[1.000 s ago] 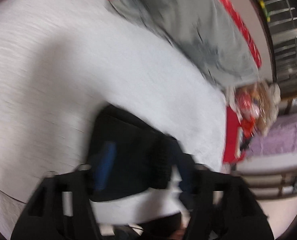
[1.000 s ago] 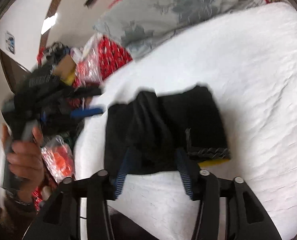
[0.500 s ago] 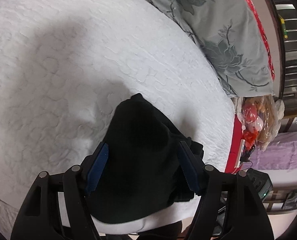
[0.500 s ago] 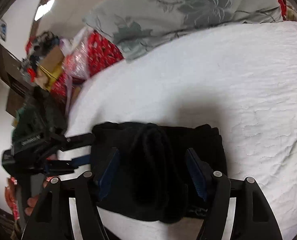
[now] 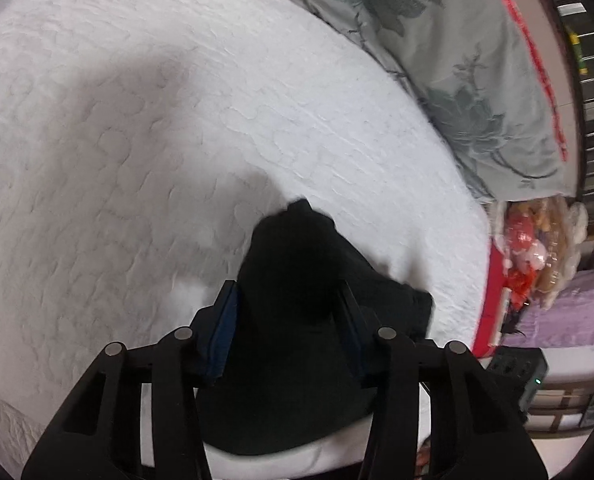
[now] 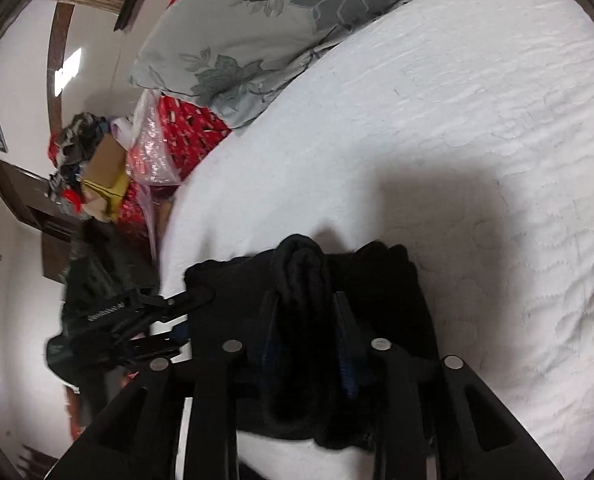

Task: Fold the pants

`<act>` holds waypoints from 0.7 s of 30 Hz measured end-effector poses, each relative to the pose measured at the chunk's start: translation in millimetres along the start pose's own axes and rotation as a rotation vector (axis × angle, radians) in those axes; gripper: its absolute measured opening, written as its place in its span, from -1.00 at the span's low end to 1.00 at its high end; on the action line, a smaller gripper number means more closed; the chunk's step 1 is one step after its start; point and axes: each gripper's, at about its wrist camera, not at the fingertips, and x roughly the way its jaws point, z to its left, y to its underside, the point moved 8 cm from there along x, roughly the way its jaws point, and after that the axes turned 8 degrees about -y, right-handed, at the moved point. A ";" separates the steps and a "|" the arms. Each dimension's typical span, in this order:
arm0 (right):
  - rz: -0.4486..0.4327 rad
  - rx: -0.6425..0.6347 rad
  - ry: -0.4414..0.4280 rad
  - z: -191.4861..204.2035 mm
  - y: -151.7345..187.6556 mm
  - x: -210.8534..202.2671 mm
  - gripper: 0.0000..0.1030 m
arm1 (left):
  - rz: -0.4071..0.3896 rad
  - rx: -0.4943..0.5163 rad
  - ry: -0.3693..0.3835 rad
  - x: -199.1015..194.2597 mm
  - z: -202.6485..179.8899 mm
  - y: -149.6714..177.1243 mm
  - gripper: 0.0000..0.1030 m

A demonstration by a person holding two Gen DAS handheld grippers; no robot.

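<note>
The black pants (image 5: 297, 280) lie folded in a compact bundle near the front edge of the white quilted bed (image 5: 137, 120). My left gripper (image 5: 287, 304) straddles the bundle from above, jaws open, blue pads on either side of the cloth. In the right wrist view the pants (image 6: 377, 280) show a raised fold (image 6: 301, 264) in the middle. My right gripper (image 6: 303, 312) has its jaws narrowed around that raised fold, and whether they pinch it is unclear. The left gripper also shows at the bundle's left edge in the right wrist view (image 6: 169, 312).
A grey floral pillow (image 5: 457, 60) lies at the head of the bed, also seen in the right wrist view (image 6: 257, 20). Red bags and clutter (image 6: 169, 140) sit beside the bed. A purple bedcover (image 5: 569, 312) and toys in a bag (image 5: 537, 248) lie past the far side.
Both grippers have come down closer onto the folded pants. The right jaws have narrowed around the middle fold. The left gripper moved from off the bed's side onto the bundle.
</note>
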 end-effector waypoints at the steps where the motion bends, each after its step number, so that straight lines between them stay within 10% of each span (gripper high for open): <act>1: 0.007 -0.007 0.001 1.6 2.3 -4.4 -0.09 | -0.004 -0.005 0.020 -3.8 0.3 3.8 0.01; 4: 0.019 -0.056 0.021 2.7 17.9 -17.5 0.09 | -0.029 -0.003 0.027 -7.5 7.4 27.4 0.24; 7: -0.010 -0.118 0.073 -1.7 29.6 -28.2 -0.44 | -0.045 0.060 -0.091 8.7 13.3 45.8 0.24; 12: -0.009 -0.106 0.118 -21.1 42.4 -29.4 -0.56 | -0.082 0.148 -0.194 15.3 9.9 52.8 0.23; 18: -0.017 -0.083 0.048 -0.7 29.3 -51.8 -0.34 | -0.142 0.135 -0.094 -26.0 8.7 33.8 0.23; 21: -0.069 -0.047 0.045 -4.5 15.7 -67.6 0.15 | -0.122 0.104 -0.054 -30.0 13.7 18.2 0.24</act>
